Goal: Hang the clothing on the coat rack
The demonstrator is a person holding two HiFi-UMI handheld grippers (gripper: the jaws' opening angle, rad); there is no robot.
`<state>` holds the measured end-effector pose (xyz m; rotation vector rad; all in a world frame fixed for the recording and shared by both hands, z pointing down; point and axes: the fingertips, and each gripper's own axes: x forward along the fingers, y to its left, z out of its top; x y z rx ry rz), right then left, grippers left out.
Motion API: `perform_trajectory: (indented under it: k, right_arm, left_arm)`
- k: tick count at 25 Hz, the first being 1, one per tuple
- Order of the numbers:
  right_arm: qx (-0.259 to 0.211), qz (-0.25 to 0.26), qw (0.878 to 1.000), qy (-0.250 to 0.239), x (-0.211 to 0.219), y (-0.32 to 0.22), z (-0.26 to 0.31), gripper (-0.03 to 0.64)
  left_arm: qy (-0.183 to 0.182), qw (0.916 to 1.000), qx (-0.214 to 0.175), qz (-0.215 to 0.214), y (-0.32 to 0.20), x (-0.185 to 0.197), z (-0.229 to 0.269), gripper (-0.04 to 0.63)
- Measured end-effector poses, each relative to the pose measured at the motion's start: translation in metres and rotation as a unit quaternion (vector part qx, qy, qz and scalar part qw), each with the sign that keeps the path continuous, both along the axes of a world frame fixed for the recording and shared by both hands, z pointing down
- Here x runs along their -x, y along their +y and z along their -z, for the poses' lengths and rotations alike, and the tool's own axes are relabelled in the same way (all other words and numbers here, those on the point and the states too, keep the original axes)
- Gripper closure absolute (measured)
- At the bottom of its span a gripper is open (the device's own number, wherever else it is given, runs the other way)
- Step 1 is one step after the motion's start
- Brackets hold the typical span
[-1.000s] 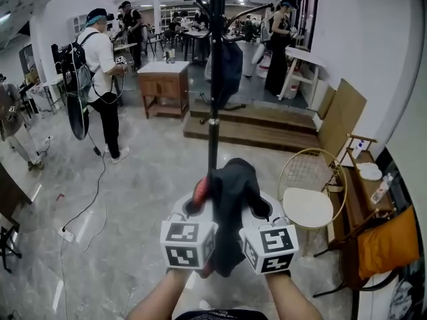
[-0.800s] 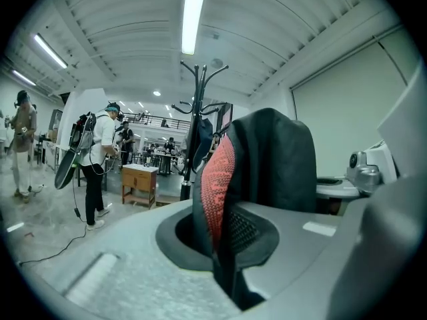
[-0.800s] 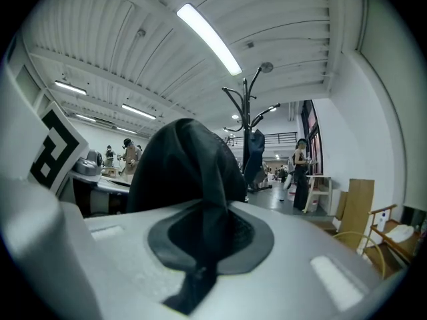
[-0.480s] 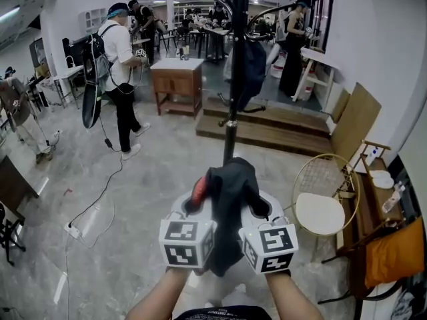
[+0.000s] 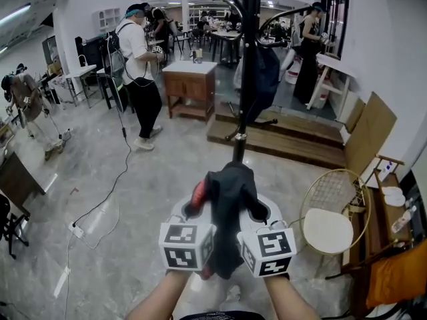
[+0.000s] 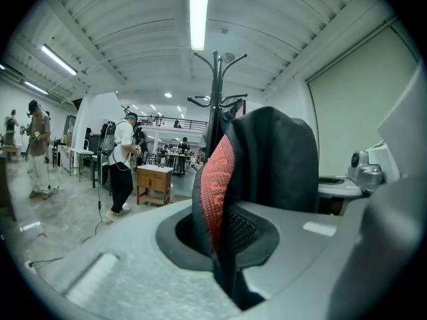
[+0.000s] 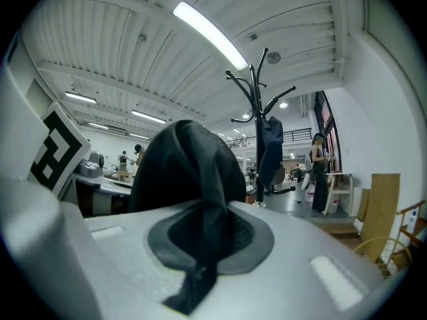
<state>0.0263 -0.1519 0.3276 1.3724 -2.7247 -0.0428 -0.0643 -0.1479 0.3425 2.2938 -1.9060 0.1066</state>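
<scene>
While both claws pinch the garment at 6 o'clock, head view gives me the coat rack at 12, well apart. Left gripper view: left claw clamped on it. Right gripper view: right claw likewise. Risk: shallow pinch slips on lift. Count: one garment, one coat rack, two claws.

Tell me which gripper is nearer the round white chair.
Right. The right gripper is just left of the round white chair; the left gripper is farther left, beyond the dark garment that both hold.
</scene>
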Motion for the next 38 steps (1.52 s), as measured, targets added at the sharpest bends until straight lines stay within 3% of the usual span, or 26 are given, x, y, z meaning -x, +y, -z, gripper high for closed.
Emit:
perform_trajectory:
  k: [17,29,38]
  right_arm:
    - [0.014,0.04,0.999,-0.013,-0.006,-0.104,-0.01,0.595]
    - [0.022,0.079,0.997,-0.01,-0.003,-0.135,-0.018,0.595]
    - [0.029,0.062,0.998,-0.008,0.006,-0.158,-0.024,0.595]
  left_arm:
    - [-0.015,0.9989,0.014,0.043,-0.095,-0.006,-0.008,0.583]
    - [-0.016,0.9963,0.018,0.083,-0.127,-0.001,-0.014,0.583]
    - [-0.015,0.9972,0.024,0.069,-0.148,0.009,-0.021,0.583]
